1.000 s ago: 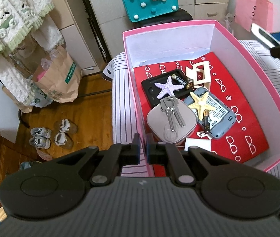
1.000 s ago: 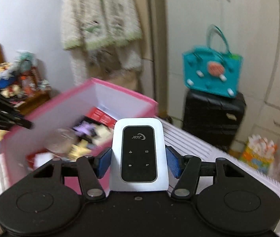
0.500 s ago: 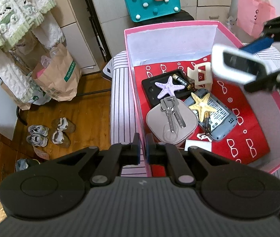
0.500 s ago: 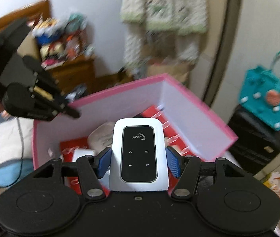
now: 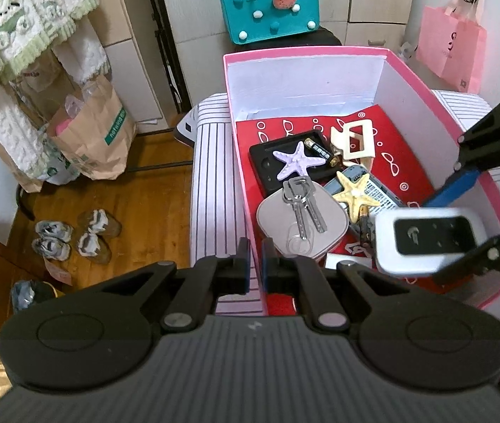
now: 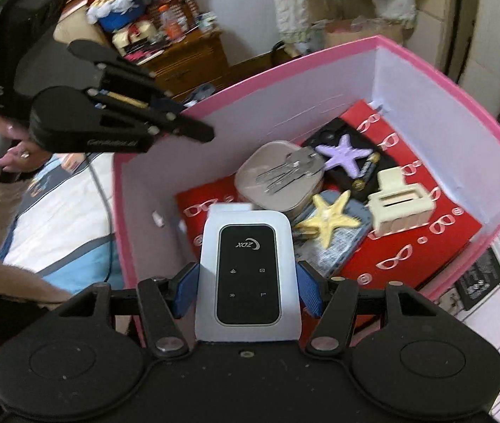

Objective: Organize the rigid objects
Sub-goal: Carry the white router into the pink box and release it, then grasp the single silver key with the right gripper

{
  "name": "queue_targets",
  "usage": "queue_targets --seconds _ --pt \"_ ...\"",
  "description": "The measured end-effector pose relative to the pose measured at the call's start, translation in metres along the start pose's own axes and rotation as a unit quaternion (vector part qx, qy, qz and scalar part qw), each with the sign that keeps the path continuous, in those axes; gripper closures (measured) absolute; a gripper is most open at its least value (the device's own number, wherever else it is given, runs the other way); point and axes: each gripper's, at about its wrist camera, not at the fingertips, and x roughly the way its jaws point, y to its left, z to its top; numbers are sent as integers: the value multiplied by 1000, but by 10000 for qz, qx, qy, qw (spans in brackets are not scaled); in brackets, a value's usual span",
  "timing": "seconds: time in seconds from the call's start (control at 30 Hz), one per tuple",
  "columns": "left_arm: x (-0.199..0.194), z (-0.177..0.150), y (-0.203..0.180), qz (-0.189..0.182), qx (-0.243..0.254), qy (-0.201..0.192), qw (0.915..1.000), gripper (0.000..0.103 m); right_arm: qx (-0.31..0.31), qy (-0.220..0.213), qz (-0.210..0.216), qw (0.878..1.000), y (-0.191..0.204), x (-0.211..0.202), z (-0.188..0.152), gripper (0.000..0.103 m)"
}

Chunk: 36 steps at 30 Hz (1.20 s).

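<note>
The right gripper (image 6: 248, 290) clamps a white-and-black pocket router (image 6: 248, 275) between its blue jaws, above the near edge of a pink box (image 6: 320, 60). Inside lie keys (image 6: 290, 172) on a grey case (image 6: 278, 179), a purple starfish (image 6: 345, 155), a yellow starfish (image 6: 329, 222) and a cream hair clip (image 6: 400, 202). At far left, the left gripper (image 6: 193, 128) sits at the box's rim.

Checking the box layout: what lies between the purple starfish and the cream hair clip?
A battery lies between the purple starfish and the cream hair clip, clearest in the left wrist view.
</note>
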Motion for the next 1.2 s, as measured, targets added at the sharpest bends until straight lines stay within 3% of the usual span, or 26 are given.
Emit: queue_targets --seconds 0.2,0.33,0.47,0.57,0.7,0.8,0.97,1.07,1.2 --pt "-1 0 -1 -11 -61 -21 10000 98 -84 96 341 9993 5 -2 -3 38" --pt "-4 -1 -1 8 -96 -51 9999 98 127 -571 91 9982 3 -32 -12 37" --pt "-5 -2 0 1 -161 -67 9998 98 305 -1417 -152 9893 -6 -73 -33 37" --pt "-4 -3 1 -8 -199 -77 9998 98 580 -1884 -486 9792 -18 -96 -50 37" --pt "-3 0 1 13 -218 -41 9998 98 897 -2139 -1123 9662 -37 -107 -70 37" --pt "-2 3 0 60 -221 -27 9997 98 1251 -2543 -1782 9423 -52 -99 -89 37" --pt "1 4 -1 107 -264 4 9996 98 1359 -2559 -2177 9320 -78 -62 -111 39" --pt "2 5 -3 132 -278 17 9995 97 1250 -2370 -2177 9385 -88 -36 -116 45" --pt "2 5 -3 144 -318 34 9994 97 1005 -2229 -2101 9466 -89 -14 -116 46"
